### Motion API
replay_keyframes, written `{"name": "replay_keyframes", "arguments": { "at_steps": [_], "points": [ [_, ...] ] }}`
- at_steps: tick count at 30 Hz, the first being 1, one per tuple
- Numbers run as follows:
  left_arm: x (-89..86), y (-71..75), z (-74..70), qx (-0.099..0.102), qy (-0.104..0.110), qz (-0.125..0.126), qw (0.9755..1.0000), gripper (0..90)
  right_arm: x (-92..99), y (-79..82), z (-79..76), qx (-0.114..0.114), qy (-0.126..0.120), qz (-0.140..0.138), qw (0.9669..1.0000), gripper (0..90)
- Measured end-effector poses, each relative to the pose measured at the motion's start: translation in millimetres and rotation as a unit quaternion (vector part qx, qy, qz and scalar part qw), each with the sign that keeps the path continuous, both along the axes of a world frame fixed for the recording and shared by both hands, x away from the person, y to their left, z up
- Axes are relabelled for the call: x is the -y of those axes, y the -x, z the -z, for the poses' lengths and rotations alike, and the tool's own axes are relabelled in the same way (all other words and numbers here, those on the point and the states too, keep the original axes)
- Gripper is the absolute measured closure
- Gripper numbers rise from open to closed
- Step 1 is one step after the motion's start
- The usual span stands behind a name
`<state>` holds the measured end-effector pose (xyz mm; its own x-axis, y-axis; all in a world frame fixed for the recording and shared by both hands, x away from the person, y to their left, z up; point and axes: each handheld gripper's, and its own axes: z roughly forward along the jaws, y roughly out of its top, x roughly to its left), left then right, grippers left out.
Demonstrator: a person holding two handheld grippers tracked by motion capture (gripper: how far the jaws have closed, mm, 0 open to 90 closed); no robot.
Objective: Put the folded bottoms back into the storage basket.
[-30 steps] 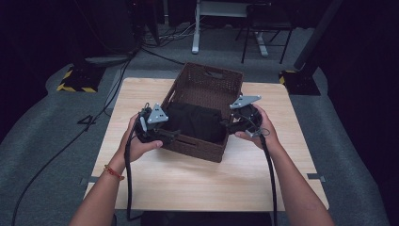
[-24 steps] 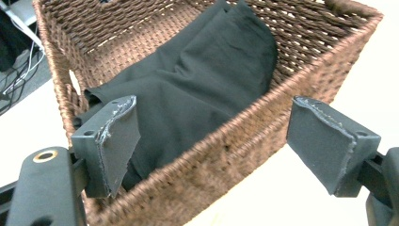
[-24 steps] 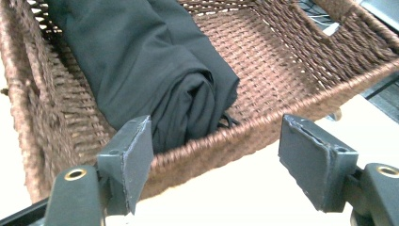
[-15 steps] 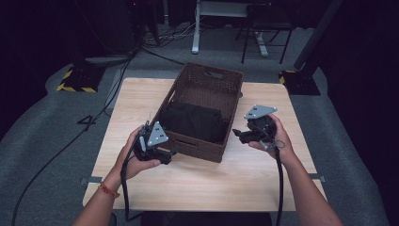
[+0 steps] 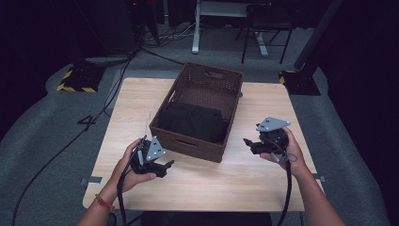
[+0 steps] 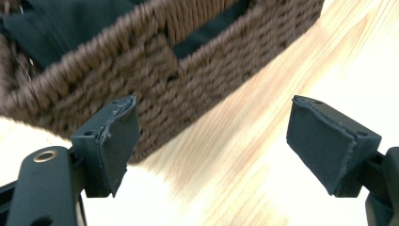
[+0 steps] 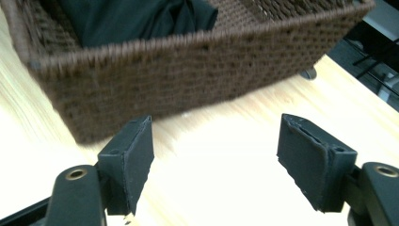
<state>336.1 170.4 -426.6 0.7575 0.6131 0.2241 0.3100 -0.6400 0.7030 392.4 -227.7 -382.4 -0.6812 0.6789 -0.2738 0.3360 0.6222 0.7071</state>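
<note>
Tongs, left (image 5: 165, 165) and right (image 5: 248, 143), have drawn back from the basket (image 5: 207, 87) mid-counter (image 5: 263, 179), both apart and empty, the black cloth (image 5: 192, 121) inside it, so placing looks finished.

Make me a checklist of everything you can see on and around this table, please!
Surface: light wooden table, bare around the basket.
Job's things: brown woven basket in the table's middle; folded black cloth lies inside its near end.
Clutter: nothing seen.
Grippers: left gripper near the basket's front left corner, jaws open, nothing between them; right gripper to the basket's right, jaws open, nothing between them. Neither touches the basket.
Cables: one black cable trails from each gripper toward the person; more cables lie on the floor at left.
Surroundings: grey floor, dark room, white desk legs and a chair behind.
</note>
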Motion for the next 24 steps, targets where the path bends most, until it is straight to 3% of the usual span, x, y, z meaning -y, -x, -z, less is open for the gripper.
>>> {"name": "replay_keyframes", "arguments": {
  "at_steps": [8, 12, 15, 18, 20, 24],
  "points": [
    [-11.2, 7.9, 23.9, -0.021, -0.025, -0.006, 0.9994, 17.1, 23.5, 18.7, 23.2, 0.001, 0.014, 0.012, 0.9998, 27.8],
    [-13.4, 9.3, 31.7, -0.022, -0.039, -0.007, 0.9990, 16.8, 36.7, 28.7, 35.0, 0.002, 0.021, 0.014, 0.9997, 27.3],
    [-17.2, 10.2, 42.0, -0.033, -0.040, -0.005, 0.9987, 16.8, 47.2, 35.1, 43.1, 0.002, 0.029, 0.016, 0.9994, 27.2],
    [-19.9, 10.7, 46.4, -0.039, -0.029, -0.006, 0.9988, 16.8, 58.6, 40.9, 51.7, -0.004, 0.026, 0.022, 0.9994, 27.1],
    [-26.5, 10.9, 53.1, -0.049, -0.008, -0.009, 0.9987, 16.8, 66.7, 44.3, 58.3, -0.007, 0.021, 0.028, 0.9994, 27.0],
    [-35.9, 10.2, 60.6, -0.060, -0.003, -0.022, 0.9979, 16.8, 86.8, 48.9, 73.9, -0.028, 0.005, 0.047, 0.9985, 26.1]
  ]
}}
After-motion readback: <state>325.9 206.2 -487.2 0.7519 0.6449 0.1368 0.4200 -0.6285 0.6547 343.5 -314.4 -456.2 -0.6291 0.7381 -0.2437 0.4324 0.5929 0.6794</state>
